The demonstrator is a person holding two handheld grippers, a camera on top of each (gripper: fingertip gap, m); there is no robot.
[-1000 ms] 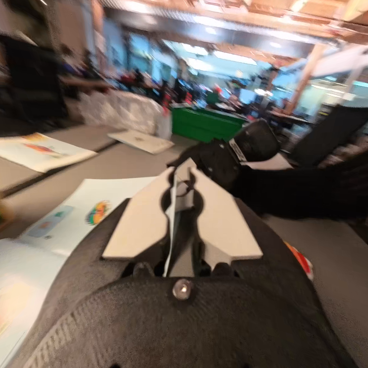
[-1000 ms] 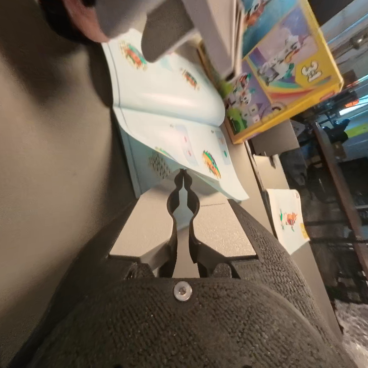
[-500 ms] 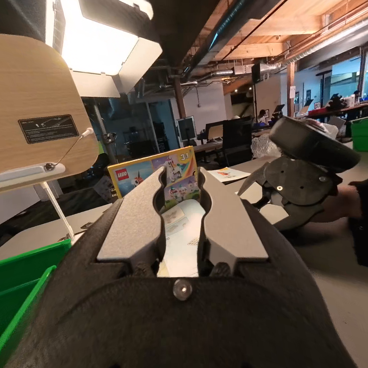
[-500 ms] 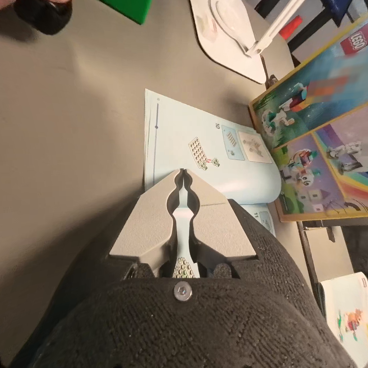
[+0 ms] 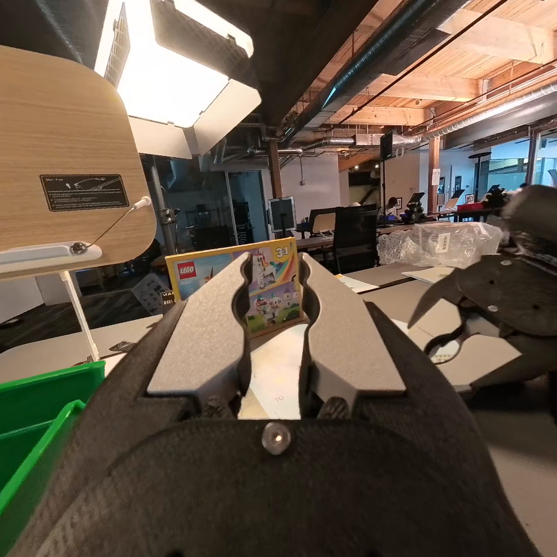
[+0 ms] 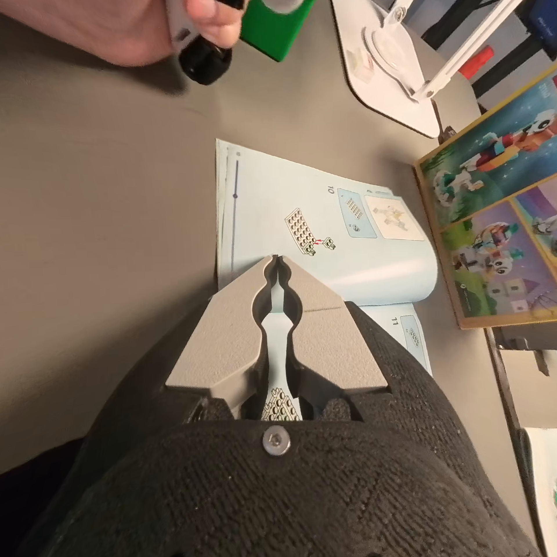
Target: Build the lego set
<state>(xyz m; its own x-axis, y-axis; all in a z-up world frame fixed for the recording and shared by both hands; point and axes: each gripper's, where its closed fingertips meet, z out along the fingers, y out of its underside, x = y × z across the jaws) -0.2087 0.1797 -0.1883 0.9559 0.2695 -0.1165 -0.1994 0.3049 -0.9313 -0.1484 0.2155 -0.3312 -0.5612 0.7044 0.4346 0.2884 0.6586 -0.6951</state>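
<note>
Grey and matte, the worktop [image 6: 120, 180] runs beneath an open office with exposed wooden ceiling beams and a bright studio light panel [image 5: 168, 75] overhead. At far left in the left wrist view sits a green plastic bin [image 5: 36, 422], and above it a tilted light-wood board on a white stand [image 5: 60, 187]. Next comes the left tongs [image 5: 275, 265], its grey fingers [image 5: 211, 325] spread apart with nothing between them, raised above the surface and aimed at the yellow-edged cardboard lego box [image 5: 271, 289], which stands upright at the far side. A pale blue open instruction booklet [image 5: 277, 361] lies flat just in front of that box. Farther right, the black body of the other tool appears, slightly blurred, and behind it a clear plastic-wrapped bundle [image 5: 437, 247].

In the right wrist view, a bare hand [image 6: 99, 33] grips a black handle at top left, near the green bin [image 6: 271, 33]. The right tongs [image 6: 275, 257] is pressed together at the tips, which sit at the booklet's [image 6: 316, 247] near edge over the open page; whether they pinch the paper cannot be told. Just right of the booklet stands the lego box [image 6: 497, 217], close to the page's curled spine.
</note>
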